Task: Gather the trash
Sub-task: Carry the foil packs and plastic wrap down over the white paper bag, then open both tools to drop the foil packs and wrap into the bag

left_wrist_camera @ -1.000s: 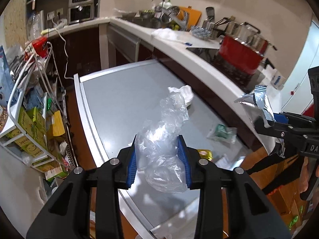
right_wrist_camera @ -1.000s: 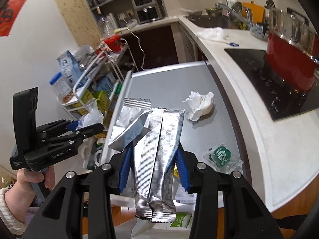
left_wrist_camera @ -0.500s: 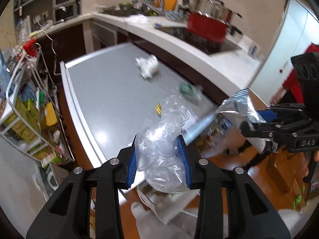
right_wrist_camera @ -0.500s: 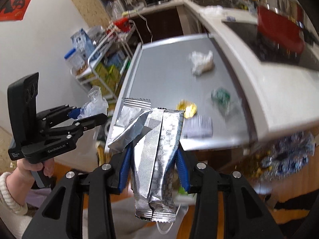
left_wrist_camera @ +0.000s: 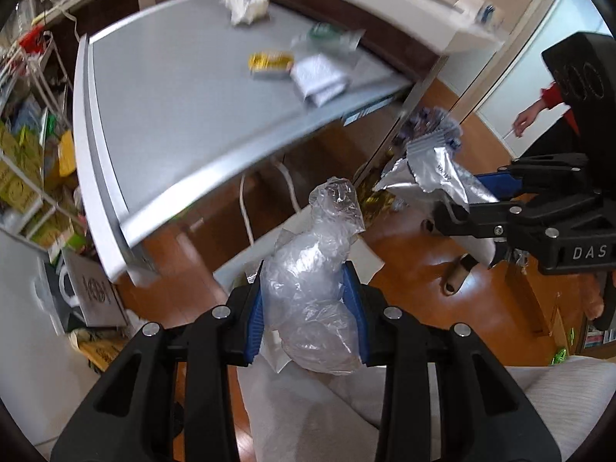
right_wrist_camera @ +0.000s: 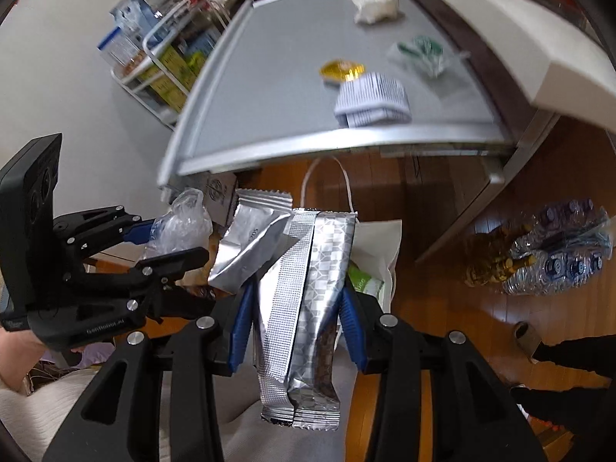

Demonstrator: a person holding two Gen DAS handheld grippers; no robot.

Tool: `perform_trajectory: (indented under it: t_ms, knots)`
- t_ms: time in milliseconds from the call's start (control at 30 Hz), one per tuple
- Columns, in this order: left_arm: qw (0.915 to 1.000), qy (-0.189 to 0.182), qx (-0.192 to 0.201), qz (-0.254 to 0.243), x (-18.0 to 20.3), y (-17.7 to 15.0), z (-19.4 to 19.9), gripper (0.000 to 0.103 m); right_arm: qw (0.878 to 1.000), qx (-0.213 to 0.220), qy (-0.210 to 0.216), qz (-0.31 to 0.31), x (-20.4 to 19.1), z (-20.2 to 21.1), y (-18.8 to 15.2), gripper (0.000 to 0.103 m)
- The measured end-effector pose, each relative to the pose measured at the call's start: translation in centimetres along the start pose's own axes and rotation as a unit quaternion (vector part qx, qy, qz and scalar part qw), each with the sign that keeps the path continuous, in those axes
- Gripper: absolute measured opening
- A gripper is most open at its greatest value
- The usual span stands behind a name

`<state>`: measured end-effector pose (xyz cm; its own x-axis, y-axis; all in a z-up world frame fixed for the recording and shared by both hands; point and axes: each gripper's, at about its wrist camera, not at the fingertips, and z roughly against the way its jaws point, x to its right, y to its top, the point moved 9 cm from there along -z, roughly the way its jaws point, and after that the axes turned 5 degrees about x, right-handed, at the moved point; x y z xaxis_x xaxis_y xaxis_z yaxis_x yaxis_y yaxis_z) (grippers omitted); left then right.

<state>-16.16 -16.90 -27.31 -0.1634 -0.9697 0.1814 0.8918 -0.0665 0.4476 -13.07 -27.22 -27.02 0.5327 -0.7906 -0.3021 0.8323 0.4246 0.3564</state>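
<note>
we see the left gripper (left_wrist_camera: 310, 308) pinching a crumpled clear plastic bag (left_wrist_camera: 313, 292) between its blue pads (left_wrist_camera: 255, 317); the bag bulges above and below the pads and its top knot stands upright. the gripper points steeply down, past the near edge of the grey worktop (left_wrist_camera: 161, 115), over the wooden floor (left_wrist_camera: 415, 288) and a white bag (left_wrist_camera: 308, 415) below it.

the right gripper (right_wrist_camera: 295, 315) is clamped on 2 silver foil wrappers (right_wrist_camera: 304, 300), held lengthwise with their crimped lower ends hanging below the pads. a 3rd, creased foil piece (right_wrist_camera: 250, 246) folds out to the left of them; we cannot tell whether the pads catch it too. below this gripper we note an open white bag (right_wrist_camera: 379, 242) with something green inside.

each gripper shows in the other's view: the right one (left_wrist_camera: 467, 208) with the foil sits to the right of the plastic bag, apart from it; the left one (right_wrist_camera: 169, 238) with the plastic sits just left of the foil.

left on the worktop: a crumpled white tissue (right_wrist_camera: 375, 7) at the far side, a clear packet with green print (right_wrist_camera: 421, 54), a gold wrapper (right_wrist_camera: 342, 69) touching a folded white printed paper (right_wrist_camera: 371, 100) near the front edge.

beside the worktop a wire rack (right_wrist_camera: 161, 54) holds boxes. a pack of water bottles (right_wrist_camera: 558, 254) lies on the floor at right. another person's hand (left_wrist_camera: 525, 121) with a red sleeve shows at far right.
</note>
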Motion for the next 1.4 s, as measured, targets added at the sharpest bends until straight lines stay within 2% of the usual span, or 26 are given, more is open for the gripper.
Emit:
perform_trajectory:
  t_ms: [200,567,967,1233,1267,1300,1367,1400]
  knots:
    - [0.9995,0.026,-0.017,0.006,-1.0,-1.4,-3.0,0.037,1.000,-0.027,-0.012,0.001,1.0,-3.8,-1.2,0.040]
    - [0.9971,0.050,-0.054,0.020,-2.6,-3.4,-7.0,0.037,0.998,-0.061,-0.021,-0.018,2.2,-8.3,-1.7,0.040]
    - [0.9957,0.052,-0.075,0.015,-2.4,-3.8,-9.1,0.037,0.996,-0.087,-0.029,-0.023,3.2,-10.9,-2.2,0.041]
    - [0.9955,0.049,-0.080,0.010,-2.0,-3.7,-9.3,0.038,0.995,-0.083,-0.030,-0.037,3.8,-11.2,-1.8,0.043]
    - [0.9955,0.045,-0.082,0.012,-2.0,-3.7,-9.3,0.041,0.995,-0.082,-0.027,-0.042,3.9,-11.1,-1.8,0.047]
    - [0.9955,0.042,-0.084,0.013,-1.9,-3.7,-9.3,0.053,0.995,-0.080,-0.025,-0.047,4.0,-11.0,-1.7,0.050]
    - [0.9955,0.052,-0.078,0.012,-2.1,-3.6,-9.0,0.069,0.995,-0.077,-0.019,-0.056,4.1,-10.8,-1.5,0.064]
    - [0.9957,0.053,-0.074,0.013,-2.1,-3.5,-8.8,0.069,0.995,-0.075,-0.017,-0.058,4.2,-10.7,-1.4,0.064]
